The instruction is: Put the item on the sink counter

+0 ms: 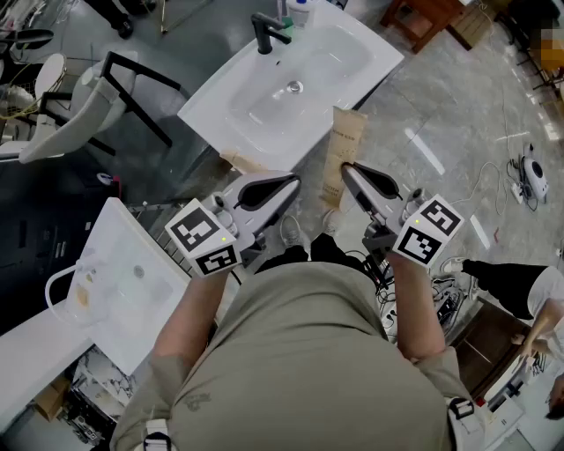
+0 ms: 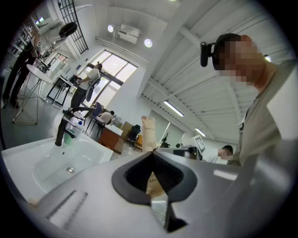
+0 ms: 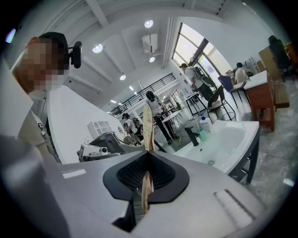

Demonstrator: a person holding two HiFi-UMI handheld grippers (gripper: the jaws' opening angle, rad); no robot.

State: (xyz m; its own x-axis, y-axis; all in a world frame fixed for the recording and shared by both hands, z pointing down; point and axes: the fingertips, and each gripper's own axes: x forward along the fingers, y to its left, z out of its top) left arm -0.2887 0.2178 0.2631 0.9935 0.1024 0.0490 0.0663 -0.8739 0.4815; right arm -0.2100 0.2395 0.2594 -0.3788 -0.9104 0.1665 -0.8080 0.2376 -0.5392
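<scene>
A tall brown paper pouch [image 1: 342,151] stands upright in my right gripper [image 1: 347,171], whose jaws are shut on its lower edge. In the right gripper view the pouch [image 3: 147,125] shows edge-on, pinched at the jaw tips of the right gripper [image 3: 147,158]. My left gripper [image 1: 293,181] is beside it to the left, shut with nothing in it. The left gripper view shows the pouch [image 2: 148,132] just beyond the closed tips of the left gripper [image 2: 152,154]. The white sink counter [image 1: 348,62] with a black faucet [image 1: 268,32] lies ahead, just past both grippers.
A soap bottle [image 1: 300,11] stands by the faucet. Another white basin [image 1: 110,255] sits at my left. A white chair [image 1: 75,110] and a black frame [image 1: 141,92] are at the far left. Cables [image 1: 520,176] and a person's arm [image 1: 507,282] are on the right.
</scene>
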